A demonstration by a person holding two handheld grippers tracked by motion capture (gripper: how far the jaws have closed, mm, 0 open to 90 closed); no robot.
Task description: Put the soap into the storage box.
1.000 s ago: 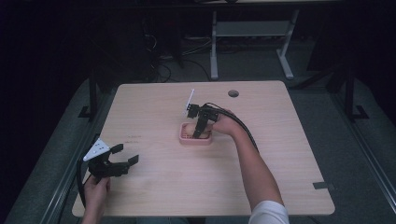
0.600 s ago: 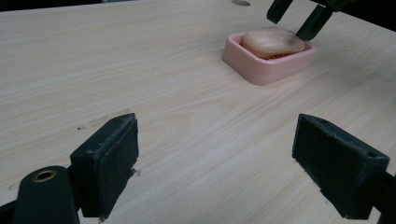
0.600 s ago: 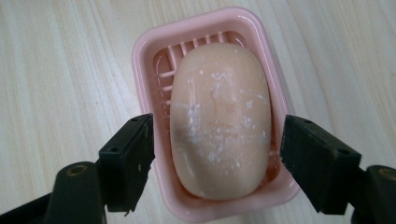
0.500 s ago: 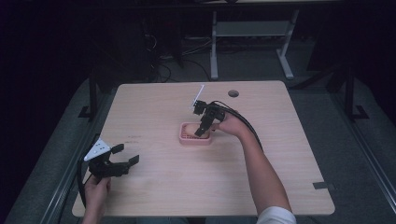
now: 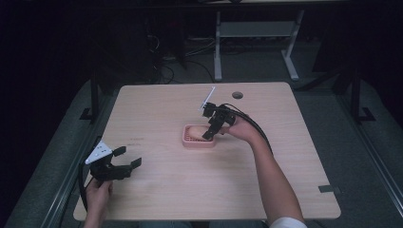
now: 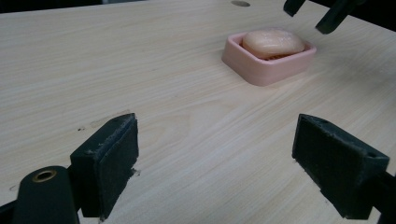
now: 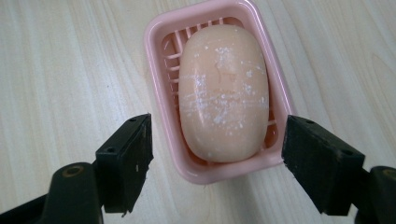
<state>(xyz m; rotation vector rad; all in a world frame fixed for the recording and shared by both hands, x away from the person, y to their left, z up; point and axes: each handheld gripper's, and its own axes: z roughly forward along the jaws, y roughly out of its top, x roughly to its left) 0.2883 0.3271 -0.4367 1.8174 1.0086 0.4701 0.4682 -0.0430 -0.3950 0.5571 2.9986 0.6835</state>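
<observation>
R gripper (image 5: pixel 211 127) over soap dish (image 5: pixel 199 137), jaws apart, nothing held.
Vs 1 s ago: R hand has shifted right and up off the dish; soap (image 7: pixel 223 91) lies in dish mid-table. L gripper (image 5: pixel 124 161) unchanged near front-left edge, jaws apart, empty.

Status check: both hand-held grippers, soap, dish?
Right hand-held gripper open, above soap. Soap lying in pink dish. Left hand-held gripper open, apart near table edge. Nothing in the way.
</observation>
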